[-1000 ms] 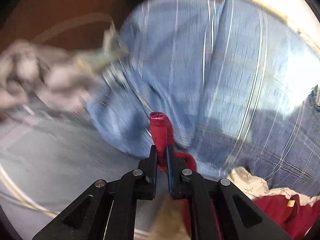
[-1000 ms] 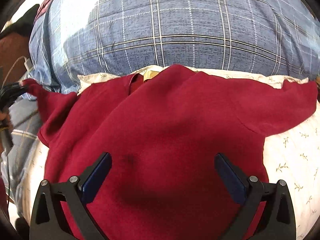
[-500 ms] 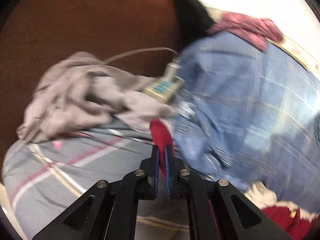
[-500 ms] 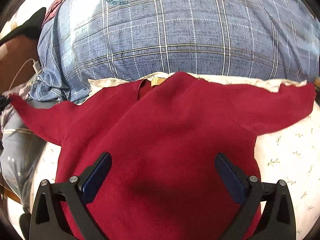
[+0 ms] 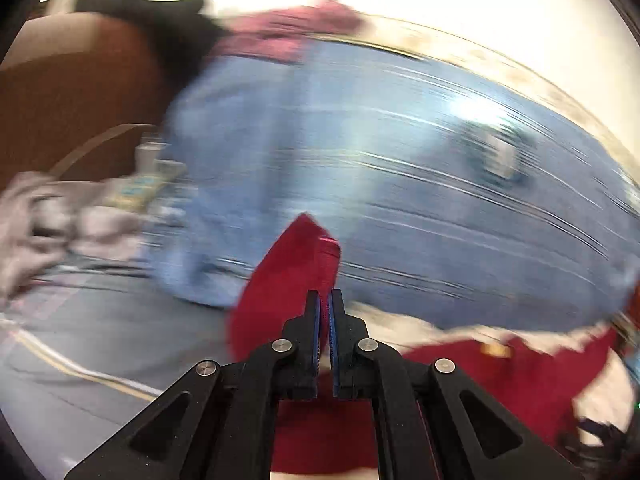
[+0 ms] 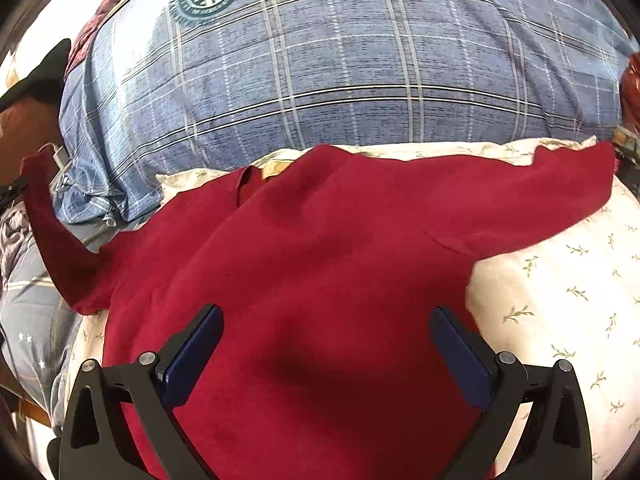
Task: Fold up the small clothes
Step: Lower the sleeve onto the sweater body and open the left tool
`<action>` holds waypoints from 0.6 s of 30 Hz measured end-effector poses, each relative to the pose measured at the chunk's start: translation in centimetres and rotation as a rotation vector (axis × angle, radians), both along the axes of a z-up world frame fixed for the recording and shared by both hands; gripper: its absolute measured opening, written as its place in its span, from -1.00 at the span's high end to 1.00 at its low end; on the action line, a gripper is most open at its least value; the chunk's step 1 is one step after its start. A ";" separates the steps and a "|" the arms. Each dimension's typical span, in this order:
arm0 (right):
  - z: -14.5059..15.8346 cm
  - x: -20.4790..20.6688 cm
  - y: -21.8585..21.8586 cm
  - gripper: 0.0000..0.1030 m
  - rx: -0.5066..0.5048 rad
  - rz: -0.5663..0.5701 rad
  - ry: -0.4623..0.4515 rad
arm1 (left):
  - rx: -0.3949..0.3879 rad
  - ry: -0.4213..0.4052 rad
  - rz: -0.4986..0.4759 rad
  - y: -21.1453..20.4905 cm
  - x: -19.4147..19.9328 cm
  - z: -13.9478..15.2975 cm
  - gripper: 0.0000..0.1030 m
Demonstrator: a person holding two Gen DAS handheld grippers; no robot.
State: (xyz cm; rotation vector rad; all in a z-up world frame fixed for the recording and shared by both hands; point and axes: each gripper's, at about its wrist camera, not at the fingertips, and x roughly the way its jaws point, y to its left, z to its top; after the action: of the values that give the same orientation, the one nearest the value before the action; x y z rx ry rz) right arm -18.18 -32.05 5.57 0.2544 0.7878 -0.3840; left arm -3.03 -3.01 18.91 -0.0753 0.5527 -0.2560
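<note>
A dark red long-sleeved top (image 6: 320, 280) lies spread flat on a cream flowered cloth (image 6: 560, 300), its neck toward the blue pillow. My left gripper (image 5: 324, 300) is shut on the cuff of the top's left sleeve (image 5: 296, 264), which stands up out of the jaws. In the right wrist view that sleeve (image 6: 52, 240) rises up and away to the far left, lifted off the bed. My right gripper (image 6: 326, 320) hovers open over the lower body of the top, nothing between its pads. The right sleeve (image 6: 540, 192) lies stretched out flat.
A big blue plaid pillow (image 6: 340, 72) with a round green badge lies just behind the top. A grey crumpled garment (image 5: 48, 220) and a charger with its cable (image 5: 144, 184) sit at the left by a brown headboard (image 5: 80, 100). Grey bedding (image 5: 100, 340) covers the near left.
My left gripper has carried the sleeve cuff up and swung toward the pillow; the sleeve now stands raised instead of stretched flat out. The right gripper has hardly moved and stays open.
</note>
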 end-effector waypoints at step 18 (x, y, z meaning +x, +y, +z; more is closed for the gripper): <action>1.3 -3.1 -4.5 -0.99 0.020 -0.078 -0.064 | 0.063 0.250 -0.361 -17.4 -3.7 -9.8 -0.17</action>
State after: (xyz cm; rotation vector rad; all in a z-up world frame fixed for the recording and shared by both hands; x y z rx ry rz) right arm -21.23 -36.56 6.87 0.3155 0.7211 -0.4394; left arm -6.72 -20.38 9.12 0.0554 0.8227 -0.5855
